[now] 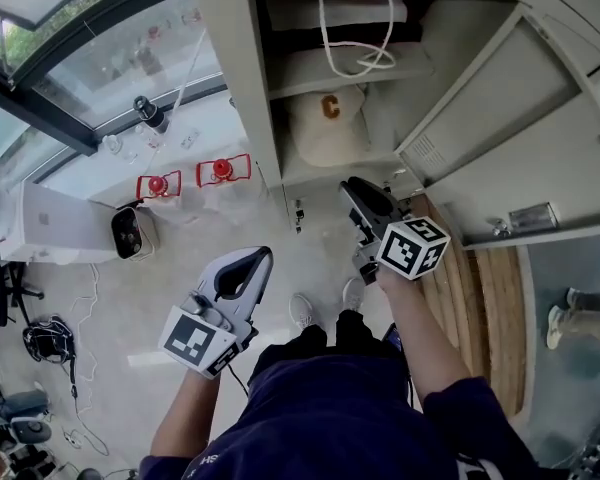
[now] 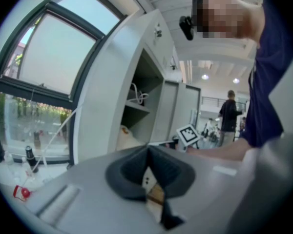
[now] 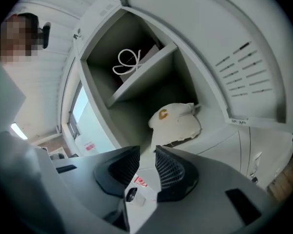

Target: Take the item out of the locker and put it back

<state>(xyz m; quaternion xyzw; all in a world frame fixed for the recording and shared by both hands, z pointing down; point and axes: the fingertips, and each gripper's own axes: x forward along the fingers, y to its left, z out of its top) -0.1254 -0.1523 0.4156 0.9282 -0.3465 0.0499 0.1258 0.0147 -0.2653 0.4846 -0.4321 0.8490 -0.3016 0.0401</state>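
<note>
Cream cap [image 1: 327, 128] with an orange C; pale grey locker [image 1: 228, 28]; white cord [image 1: 324, 30].

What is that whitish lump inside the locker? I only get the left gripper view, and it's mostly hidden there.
Observer: It's a cream cap with a brown-yellow letter C on its front, lying on the lower shelf.
Operator: Does the right gripper have it?
Observer: No. Its fingers stand apart with nothing between them, and the cap lies farther in.
Operator: What is higher up?
Observer: A white cord loops over a pale folded thing, perhaps a bag.
</note>
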